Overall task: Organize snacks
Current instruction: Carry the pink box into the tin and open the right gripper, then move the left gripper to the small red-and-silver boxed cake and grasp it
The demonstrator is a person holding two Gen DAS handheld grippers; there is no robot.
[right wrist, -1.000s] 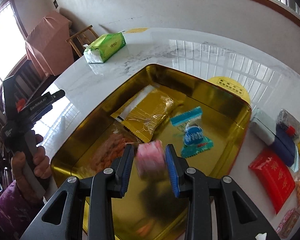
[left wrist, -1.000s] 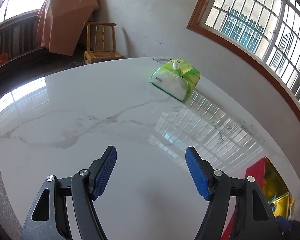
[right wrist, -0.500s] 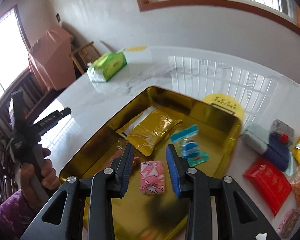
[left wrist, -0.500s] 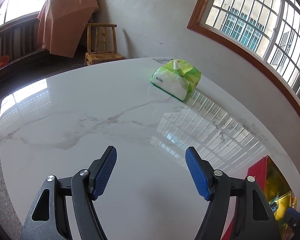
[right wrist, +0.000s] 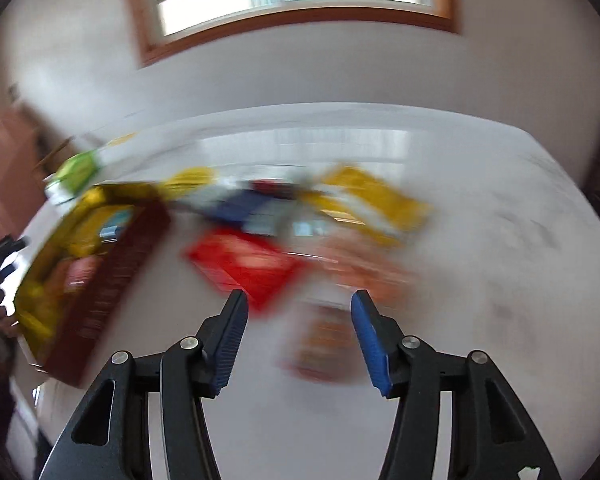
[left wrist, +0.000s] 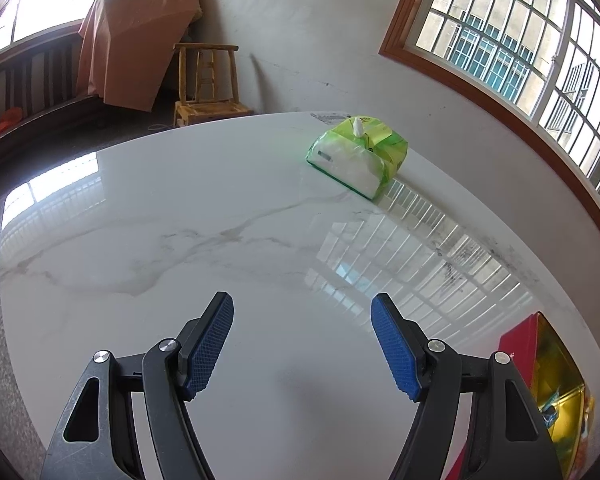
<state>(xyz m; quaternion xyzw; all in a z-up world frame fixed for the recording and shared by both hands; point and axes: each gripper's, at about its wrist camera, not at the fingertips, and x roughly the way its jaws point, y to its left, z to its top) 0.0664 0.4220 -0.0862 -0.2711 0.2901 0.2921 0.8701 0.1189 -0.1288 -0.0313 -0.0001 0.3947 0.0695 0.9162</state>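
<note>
One gold-lined tin (right wrist: 95,248) with dark red walls sits on the white marble table (left wrist: 179,220), and it serves as the landmark here. In the right wrist view everything is smeared by motion blur, so the snacks can only be counted roughly: a red packet (right wrist: 243,264) just right of the tin, a blue packet (right wrist: 239,208) beyond that, a yellow packet (right wrist: 376,196) further right, and one orange-patterned packet (right wrist: 328,340) nearest the camera. Inside the tin, a few wrappers show as blurred patches that I cannot separate.

The right gripper (right wrist: 297,340) has just been opening its jaws; they stand moderately apart above the orange-patterned packet, pressing on nothing.

The left gripper (left wrist: 302,344) hovers with jaws wide and empty over bare marble, left of the tin, whose corner is cut off at that view's edge. One green tissue pack (left wrist: 360,156) lies far beyond.
</note>
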